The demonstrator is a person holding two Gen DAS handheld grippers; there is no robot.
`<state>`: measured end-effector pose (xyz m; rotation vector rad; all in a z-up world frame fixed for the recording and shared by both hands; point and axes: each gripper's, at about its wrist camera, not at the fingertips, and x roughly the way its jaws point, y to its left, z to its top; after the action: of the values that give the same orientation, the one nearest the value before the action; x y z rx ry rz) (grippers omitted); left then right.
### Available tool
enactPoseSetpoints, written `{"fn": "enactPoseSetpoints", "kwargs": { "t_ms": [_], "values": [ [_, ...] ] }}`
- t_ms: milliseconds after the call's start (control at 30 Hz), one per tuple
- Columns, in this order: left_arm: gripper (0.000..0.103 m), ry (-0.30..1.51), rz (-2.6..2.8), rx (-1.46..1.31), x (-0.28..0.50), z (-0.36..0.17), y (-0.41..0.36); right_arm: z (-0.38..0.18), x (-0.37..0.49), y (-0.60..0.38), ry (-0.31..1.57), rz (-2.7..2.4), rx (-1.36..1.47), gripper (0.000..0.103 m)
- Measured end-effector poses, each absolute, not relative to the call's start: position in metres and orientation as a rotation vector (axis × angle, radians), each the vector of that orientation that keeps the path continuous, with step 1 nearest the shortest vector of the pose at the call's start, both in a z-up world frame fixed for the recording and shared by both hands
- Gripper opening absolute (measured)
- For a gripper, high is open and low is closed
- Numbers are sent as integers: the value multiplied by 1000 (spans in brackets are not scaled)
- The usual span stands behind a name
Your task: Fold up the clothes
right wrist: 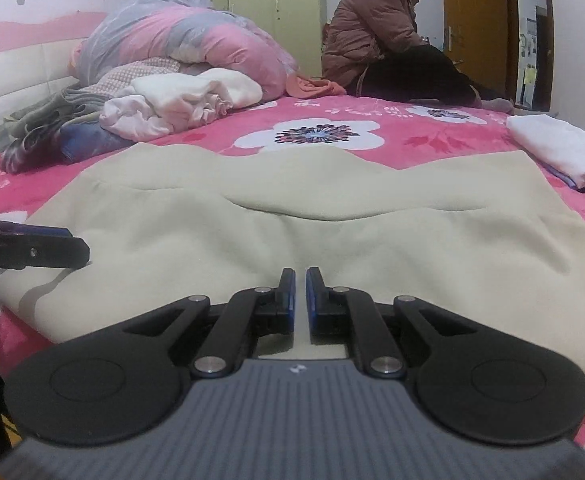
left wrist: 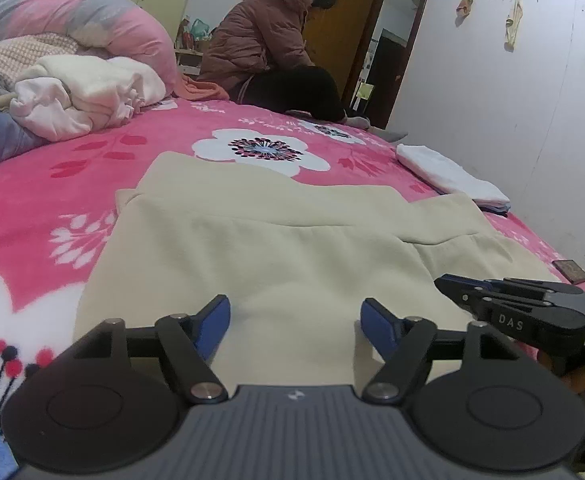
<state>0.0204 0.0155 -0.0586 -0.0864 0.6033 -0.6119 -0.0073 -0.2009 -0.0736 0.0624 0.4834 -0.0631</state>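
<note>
The cream fleece garment (right wrist: 292, 208) lies spread flat on the pink floral bedspread (left wrist: 92, 168); the left gripper (left wrist: 295, 326) hovers spread wide over its near hem; the right gripper (right wrist: 300, 300) is nearly pressed together, pinching nothing visible; a one-sided grab could drag the cloth askew; "DAS" reads on the right gripper's arm

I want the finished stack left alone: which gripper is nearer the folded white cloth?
Right. The right gripper sits on the cream garment nearer the folded white cloth; the left gripper sits farther away, on the right gripper's other side.
</note>
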Motion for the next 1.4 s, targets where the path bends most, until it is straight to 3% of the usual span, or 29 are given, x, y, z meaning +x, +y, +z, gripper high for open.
{"fn": "enactPoseSetpoints", "kwargs": {
  "t_ms": [333, 1400],
  "values": [
    [90, 596, -588, 37, 18, -58, -6, -67, -32, -208, 466, -60, 69, 6],
    [95, 601, -580, 66, 16, -59, -12, -71, -36, -209, 441, -56, 65, 6]
  ]
}}
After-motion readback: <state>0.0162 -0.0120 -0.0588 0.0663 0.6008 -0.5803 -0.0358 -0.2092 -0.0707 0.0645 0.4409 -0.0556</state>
